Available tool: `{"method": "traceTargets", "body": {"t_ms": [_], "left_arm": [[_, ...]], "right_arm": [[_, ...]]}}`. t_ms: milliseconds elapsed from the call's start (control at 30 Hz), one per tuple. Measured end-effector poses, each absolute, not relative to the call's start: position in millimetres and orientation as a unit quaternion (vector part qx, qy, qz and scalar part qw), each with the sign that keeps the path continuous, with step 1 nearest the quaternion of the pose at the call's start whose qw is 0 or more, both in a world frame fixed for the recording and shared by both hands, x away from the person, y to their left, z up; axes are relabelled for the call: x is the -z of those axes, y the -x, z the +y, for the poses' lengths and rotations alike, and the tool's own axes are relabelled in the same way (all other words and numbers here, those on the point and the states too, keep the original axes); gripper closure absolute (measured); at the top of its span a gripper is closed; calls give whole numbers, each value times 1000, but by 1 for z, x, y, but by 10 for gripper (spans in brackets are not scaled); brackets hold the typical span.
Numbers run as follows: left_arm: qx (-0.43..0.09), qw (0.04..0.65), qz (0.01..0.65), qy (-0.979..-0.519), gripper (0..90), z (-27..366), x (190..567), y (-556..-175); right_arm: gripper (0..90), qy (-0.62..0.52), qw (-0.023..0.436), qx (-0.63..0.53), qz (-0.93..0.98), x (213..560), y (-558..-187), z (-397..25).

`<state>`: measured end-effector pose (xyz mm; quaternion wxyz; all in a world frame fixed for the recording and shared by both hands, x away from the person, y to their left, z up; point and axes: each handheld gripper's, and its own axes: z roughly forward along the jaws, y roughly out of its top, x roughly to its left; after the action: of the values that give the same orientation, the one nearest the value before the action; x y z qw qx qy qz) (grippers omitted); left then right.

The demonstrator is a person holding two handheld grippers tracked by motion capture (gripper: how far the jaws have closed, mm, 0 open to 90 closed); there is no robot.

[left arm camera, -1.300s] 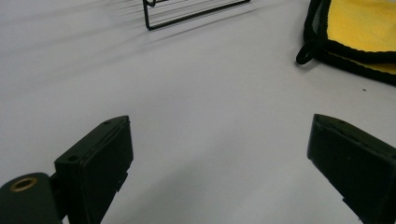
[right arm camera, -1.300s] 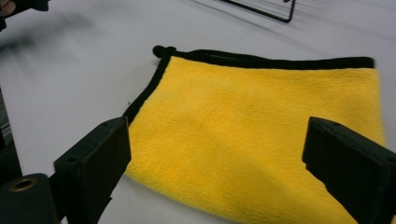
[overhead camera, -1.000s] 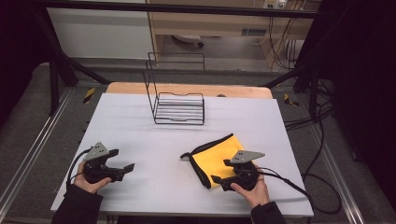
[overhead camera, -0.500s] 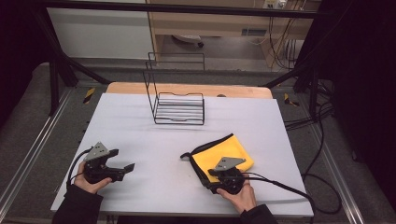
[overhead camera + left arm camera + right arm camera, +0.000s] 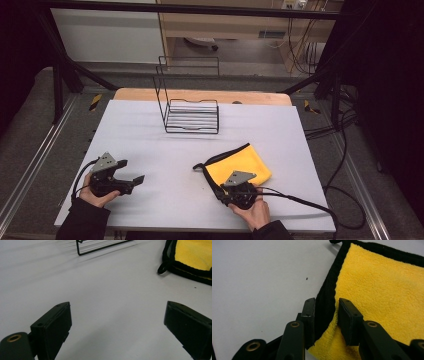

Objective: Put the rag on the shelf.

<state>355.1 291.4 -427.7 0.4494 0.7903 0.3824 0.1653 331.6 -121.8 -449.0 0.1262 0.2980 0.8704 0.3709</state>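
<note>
High view looks down on a pale grey table top [image 5: 165,150], and the landmark on it is a black wire rack [image 5: 192,114] with an upright back and a low ribbed base, standing toward the far middle of the table. Nearer the person than the rack, and a little to its right, lies a yellow terry cloth with black edging and a black hanging loop [image 5: 239,162], flat on the table with its loop end turned toward the left. The right gripper [image 5: 231,191], held in the person's right hand [image 5: 253,210], sits at the cloth's near edge, on the side farthest from the rack. Right gripper view shows its two black jaws drawn narrow around the cloth's black hem [image 5: 325,305], one jaw on the bare table side and the other over the yellow pile, with the fabric bunched up between them; the pads look pressed against the hem. The left gripper [image 5: 134,180], in the person's left hand [image 5: 95,195], rests well to the left of the rack and nearer the person, apart from the cloth. Left gripper view shows its jaws spread wide with bare table between them, the rack's base [image 5: 100,246] and the cloth's loop [image 5: 163,268] lying farther off.
</note>
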Motion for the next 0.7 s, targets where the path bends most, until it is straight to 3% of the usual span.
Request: {"method": "traceTargets", "body": {"t_ms": [333, 700], "left_arm": [[-168, 451, 382, -789, 77, 292, 427, -355], [-167, 450, 380, -791, 77, 291, 427, -355]], "right_arm": [[817, -311, 125, -363, 870, 447, -335, -122], [842, -320, 99, -387, 859, 433, -339, -120]]}}
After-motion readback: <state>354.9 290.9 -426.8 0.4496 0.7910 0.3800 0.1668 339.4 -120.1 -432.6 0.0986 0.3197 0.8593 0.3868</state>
